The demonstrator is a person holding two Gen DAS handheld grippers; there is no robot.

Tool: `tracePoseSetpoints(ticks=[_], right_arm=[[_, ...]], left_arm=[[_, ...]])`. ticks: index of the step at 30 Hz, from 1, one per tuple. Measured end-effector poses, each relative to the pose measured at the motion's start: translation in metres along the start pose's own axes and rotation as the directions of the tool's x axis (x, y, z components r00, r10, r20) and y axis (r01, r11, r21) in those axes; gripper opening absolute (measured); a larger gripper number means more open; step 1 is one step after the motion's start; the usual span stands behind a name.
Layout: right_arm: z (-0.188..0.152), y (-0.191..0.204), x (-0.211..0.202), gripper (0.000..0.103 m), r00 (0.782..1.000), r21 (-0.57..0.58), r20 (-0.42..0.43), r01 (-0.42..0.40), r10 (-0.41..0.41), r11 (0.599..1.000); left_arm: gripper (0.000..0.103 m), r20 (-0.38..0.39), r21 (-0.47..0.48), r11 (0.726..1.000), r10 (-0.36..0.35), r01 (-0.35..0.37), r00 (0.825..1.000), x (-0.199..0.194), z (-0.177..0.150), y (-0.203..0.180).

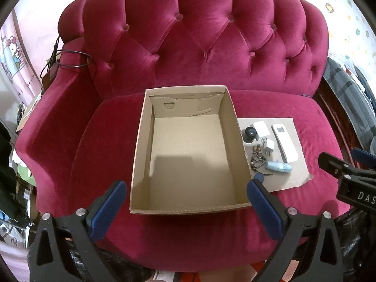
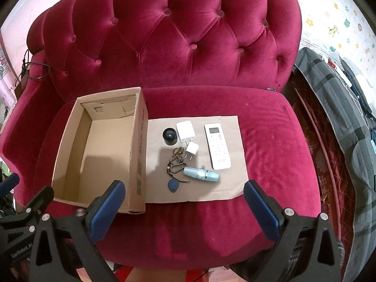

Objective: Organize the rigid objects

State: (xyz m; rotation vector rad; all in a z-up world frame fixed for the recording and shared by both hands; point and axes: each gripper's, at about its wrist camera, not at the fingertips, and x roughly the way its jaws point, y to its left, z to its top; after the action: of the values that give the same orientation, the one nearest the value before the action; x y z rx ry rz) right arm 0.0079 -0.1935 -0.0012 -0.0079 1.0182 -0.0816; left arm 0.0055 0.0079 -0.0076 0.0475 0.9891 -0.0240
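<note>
An empty cardboard box (image 1: 141, 141) (image 2: 138, 141) stands on the seat of a crimson tufted sofa. To its right a cardboard sheet (image 2: 225, 188) (image 1: 296, 176) carries a white remote (image 2: 217, 145) (image 1: 284, 143), a large white charger (image 2: 185, 130) (image 1: 262, 129), a small white plug (image 2: 191, 150) (image 1: 268, 146), a black round cap (image 2: 169, 135) (image 1: 249, 134), a key bunch with a blue fob (image 2: 176, 164) (image 1: 257, 161) and a pale blue tube (image 2: 201, 174) (image 1: 278, 166). My left gripper (image 1: 186, 201) is open before the box's near wall. My right gripper (image 2: 184, 201) is open, short of the sheet's near edge.
The sofa's backrest (image 2: 169, 42) rises close behind the box and sheet. A black cable (image 1: 70, 58) lies on the left armrest. Grey checked fabric (image 2: 338, 108) is piled to the right of the sofa. Bare seat cushion (image 2: 282, 141) lies right of the sheet.
</note>
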Motion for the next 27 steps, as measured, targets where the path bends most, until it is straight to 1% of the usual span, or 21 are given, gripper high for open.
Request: tracePoseSetpoints(ticks=[16, 27], right_arm=[[0.011, 0.0, 0.02, 0.103, 1.0, 0.001, -0.014, 0.0, 0.0, 1.0], [0.024, 0.006, 0.036, 0.103, 1.0, -0.001, -0.022, 0.005, -0.005, 1.0]], left_arm=[[0.103, -0.021, 0.001, 1.0, -0.009, 0.009, 1.0, 0.019, 0.014, 0.012], [0.103, -0.045, 0.016, 1.0, -0.006, 0.007, 0.999, 0.045, 0.025, 0.027]])
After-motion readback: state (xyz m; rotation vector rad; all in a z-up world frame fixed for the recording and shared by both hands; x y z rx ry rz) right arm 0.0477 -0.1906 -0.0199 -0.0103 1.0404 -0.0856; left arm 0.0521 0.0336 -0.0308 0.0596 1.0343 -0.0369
